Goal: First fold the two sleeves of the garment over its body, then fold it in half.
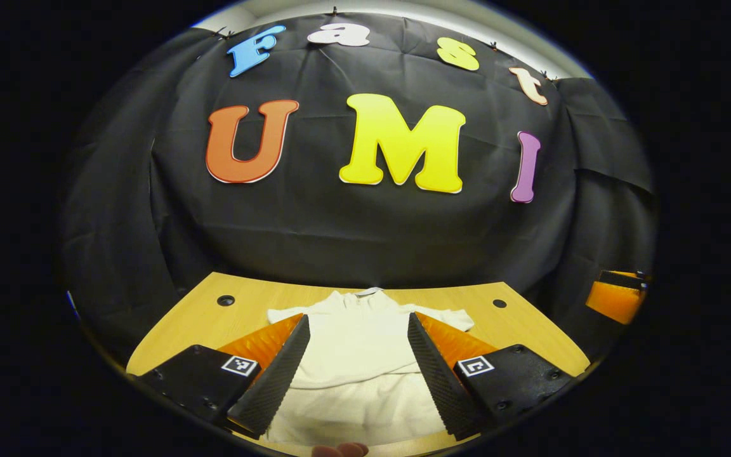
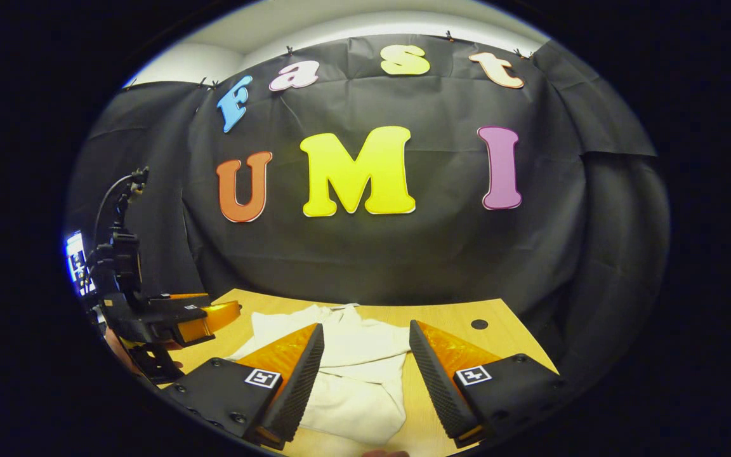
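Observation:
A white garment lies flat on the wooden table, collar toward the back wall, with a fold line across its body. My left gripper hovers above its middle, open, nothing between its fingers. In the right gripper view the same garment lies with its right side folded inward. My right gripper stands open above the garment's right part. The left gripper appears at the far left of that view, held by a hand. The right gripper shows at the right edge of the left gripper view.
The table has round cable holes near its back corners. The black cloth wall stands right behind the table. A lit screen and cables sit at the far left.

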`<state>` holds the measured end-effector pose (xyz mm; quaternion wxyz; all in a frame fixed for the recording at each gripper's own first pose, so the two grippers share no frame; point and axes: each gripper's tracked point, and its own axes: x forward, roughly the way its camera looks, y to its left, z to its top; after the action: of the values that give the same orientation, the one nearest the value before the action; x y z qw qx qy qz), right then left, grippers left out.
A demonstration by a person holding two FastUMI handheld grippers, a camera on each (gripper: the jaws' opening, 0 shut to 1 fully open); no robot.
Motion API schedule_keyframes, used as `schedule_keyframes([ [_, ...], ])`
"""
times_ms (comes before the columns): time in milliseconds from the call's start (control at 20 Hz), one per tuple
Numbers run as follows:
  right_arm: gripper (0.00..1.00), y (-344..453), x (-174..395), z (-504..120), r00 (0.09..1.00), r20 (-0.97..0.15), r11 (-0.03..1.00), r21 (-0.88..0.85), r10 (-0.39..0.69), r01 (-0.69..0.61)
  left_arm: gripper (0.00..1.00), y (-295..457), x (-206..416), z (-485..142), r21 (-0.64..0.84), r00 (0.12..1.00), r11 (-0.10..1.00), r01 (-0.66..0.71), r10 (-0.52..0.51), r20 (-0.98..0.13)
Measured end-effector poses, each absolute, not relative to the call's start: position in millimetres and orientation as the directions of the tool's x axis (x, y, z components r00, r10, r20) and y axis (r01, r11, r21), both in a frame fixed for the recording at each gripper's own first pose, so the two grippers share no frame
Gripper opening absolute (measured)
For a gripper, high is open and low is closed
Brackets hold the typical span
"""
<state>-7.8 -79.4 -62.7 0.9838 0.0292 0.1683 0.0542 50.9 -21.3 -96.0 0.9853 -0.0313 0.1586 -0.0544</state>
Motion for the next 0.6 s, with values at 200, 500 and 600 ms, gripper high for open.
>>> schedule_keyframes([
  [200, 0.84, -75.8, -9.6, -71.2, 0.93, -0.346, 0.991, 0.087, 0.125, -0.101, 0.98, -11.6, 36.4, -98.4, -0.072, 0.939, 0.993, 0.091, -0.109, -0.325],
  [500, 0.84, -71.7, -13.7, -81.2, 0.92, -0.365, 0.989, 0.07, 0.144, -0.127, 0.98, -13.9, 25.9, -104.5, -0.102, 0.93, 0.989, 0.107, -0.136, -0.342],
  [600, 0.84, -76.6, -15.5, -90.6, 0.91, -0.388, 0.99, 0.067, 0.144, -0.128, 0.98, -10.9, 23.6, -112.8, -0.105, 0.918, 0.987, 0.119, -0.15, -0.367],
])
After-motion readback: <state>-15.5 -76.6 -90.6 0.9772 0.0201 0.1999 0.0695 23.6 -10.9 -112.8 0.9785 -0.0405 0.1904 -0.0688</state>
